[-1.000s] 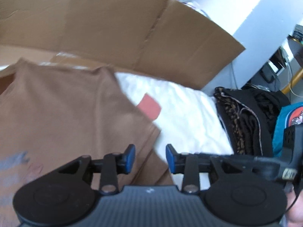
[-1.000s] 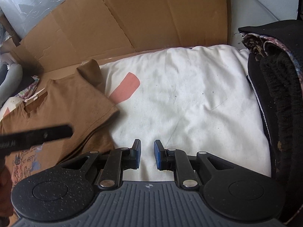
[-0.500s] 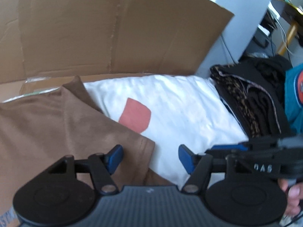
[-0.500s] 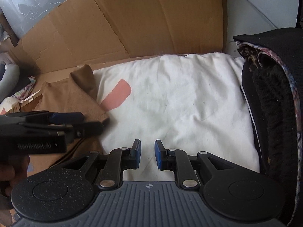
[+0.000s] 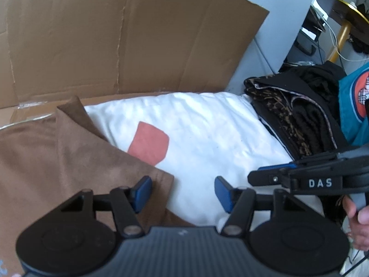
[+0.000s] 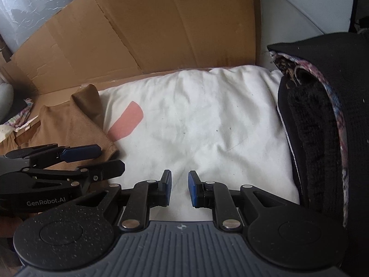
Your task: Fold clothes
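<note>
A brown T-shirt (image 5: 57,159) lies flat at the left, and its sleeve hem overlaps a white cloth (image 5: 207,138) that has a red patch (image 5: 148,142). My left gripper (image 5: 182,192) stands wide open just above that hem, one fingertip over the brown fabric and the other over the white cloth, with nothing held. In the right wrist view the shirt (image 6: 69,124) sits at the left, beside the left gripper (image 6: 108,159). My right gripper (image 6: 180,184) hovers over the white cloth (image 6: 207,120), its jaws a narrow gap apart and empty. It also shows in the left wrist view as the right gripper (image 5: 256,173).
A tall cardboard sheet (image 5: 115,34) stands behind the clothes. A pile of dark folded clothes (image 6: 322,127) rises at the right edge of the white cloth. A person's hand (image 5: 359,226) holds the right gripper. Furniture and cables (image 5: 334,34) are at the far right.
The left gripper opened wider and swung right toward the brown sleeve hem, close beside the right gripper. The right gripper barely moved and kept its narrow gap.
</note>
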Demonstrator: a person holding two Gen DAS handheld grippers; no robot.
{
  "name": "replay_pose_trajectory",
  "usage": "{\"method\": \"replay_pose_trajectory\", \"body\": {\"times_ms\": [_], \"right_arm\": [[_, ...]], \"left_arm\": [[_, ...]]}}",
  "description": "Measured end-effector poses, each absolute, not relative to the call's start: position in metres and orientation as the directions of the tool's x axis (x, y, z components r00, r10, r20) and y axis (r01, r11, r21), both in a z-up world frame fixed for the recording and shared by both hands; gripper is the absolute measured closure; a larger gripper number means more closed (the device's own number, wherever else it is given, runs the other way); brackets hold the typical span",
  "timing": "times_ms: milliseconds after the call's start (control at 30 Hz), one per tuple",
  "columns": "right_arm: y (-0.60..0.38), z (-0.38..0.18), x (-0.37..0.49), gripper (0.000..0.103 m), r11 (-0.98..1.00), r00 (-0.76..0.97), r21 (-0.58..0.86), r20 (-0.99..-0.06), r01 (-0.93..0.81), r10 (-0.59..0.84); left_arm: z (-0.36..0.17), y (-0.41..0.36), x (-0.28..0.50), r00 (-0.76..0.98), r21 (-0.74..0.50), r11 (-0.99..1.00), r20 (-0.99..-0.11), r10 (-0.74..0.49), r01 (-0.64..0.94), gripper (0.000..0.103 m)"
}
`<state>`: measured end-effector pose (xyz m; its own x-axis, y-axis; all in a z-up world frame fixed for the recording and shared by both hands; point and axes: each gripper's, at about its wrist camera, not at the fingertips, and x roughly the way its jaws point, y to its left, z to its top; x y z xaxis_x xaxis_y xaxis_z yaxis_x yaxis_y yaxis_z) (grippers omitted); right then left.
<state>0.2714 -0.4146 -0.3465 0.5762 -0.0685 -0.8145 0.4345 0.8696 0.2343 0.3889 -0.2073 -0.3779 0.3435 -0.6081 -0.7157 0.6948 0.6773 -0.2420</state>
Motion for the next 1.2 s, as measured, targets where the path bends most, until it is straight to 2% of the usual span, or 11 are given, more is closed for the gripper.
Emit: {"method": "replay_pose_trajectory", "body": {"times_ms": [333,433,600,667,733,1067,1200], "right_arm": [[-0.406,-0.349,0.277,0.081,0.878,0.578,0.236,-0.814,0.416,-0.055],[-0.402,-0.351,0.280,0.081,0.881,0.578,0.240,-0.815,0.408,-0.046],[-0.397,-0.353,0.292,0.081,0.885,0.578,0.242,-0.816,0.398,-0.036],[-0.395,-0.351,0.297,0.081,0.889,0.580,0.239,-0.814,0.390,-0.035],[-0.394,-0.348,0.303,0.081,0.892,0.583,0.238,-0.812,0.383,-0.033],[-0.390,-0.327,0.353,0.081,0.913,0.623,0.242,-0.782,0.329,-0.017],[-0.384,-0.320,0.380,0.080,0.919,0.645,0.258,-0.764,0.297,0.006]], "left_arm": [[-0.394,-0.214,0.395,0.385,-0.164,0.697,-0.735,-0.558,0.698,0.045],[-0.397,-0.216,0.398,0.422,-0.141,0.728,-0.734,-0.531,0.670,0.067],[-0.398,-0.216,0.401,0.440,-0.111,0.736,-0.738,-0.511,0.668,0.078],[-0.396,-0.211,0.405,0.423,-0.147,0.739,-0.740,-0.523,0.658,0.092],[-0.392,-0.202,0.409,0.398,-0.202,0.738,-0.735,-0.549,0.644,0.098],[-0.347,-0.150,0.411,0.418,-0.292,0.728,-0.663,-0.621,0.620,0.100],[-0.335,-0.124,0.415,0.444,-0.295,0.757,-0.665,-0.601,0.584,0.100]]}}
